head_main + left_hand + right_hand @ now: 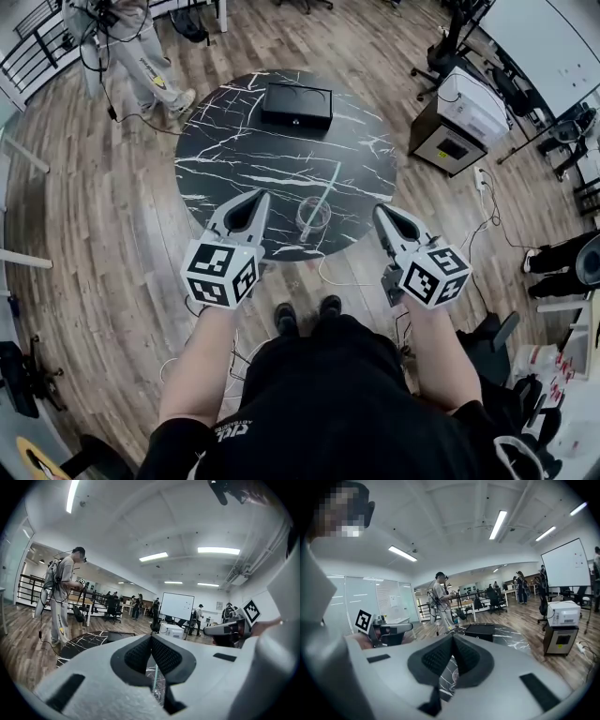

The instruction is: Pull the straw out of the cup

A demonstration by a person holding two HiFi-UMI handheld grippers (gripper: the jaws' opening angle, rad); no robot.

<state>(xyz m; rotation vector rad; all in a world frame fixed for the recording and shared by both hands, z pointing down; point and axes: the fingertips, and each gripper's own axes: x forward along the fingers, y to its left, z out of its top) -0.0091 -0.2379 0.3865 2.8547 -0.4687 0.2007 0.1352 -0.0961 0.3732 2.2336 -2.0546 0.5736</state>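
Note:
A clear cup (313,217) stands near the front edge of the round black marble table (234,155). A pale straw (331,181) leans out of it toward the far right. My left gripper (263,195) is just left of the cup, jaws shut with nothing between them. My right gripper (379,210) hovers off the table's front right edge, to the right of the cup, also shut and empty. In the left gripper view the shut jaws (151,637) hide most of the cup; a strip of the straw (154,680) shows below the tips. The right gripper view shows shut tips (453,636) over the tabletop.
A black box (296,103) sits at the table's far side. A person (141,56) stands beyond the table at far left. A white machine on a cart (464,117) is at right, with cables on the wooden floor. Someone's legs (561,264) reach in at far right.

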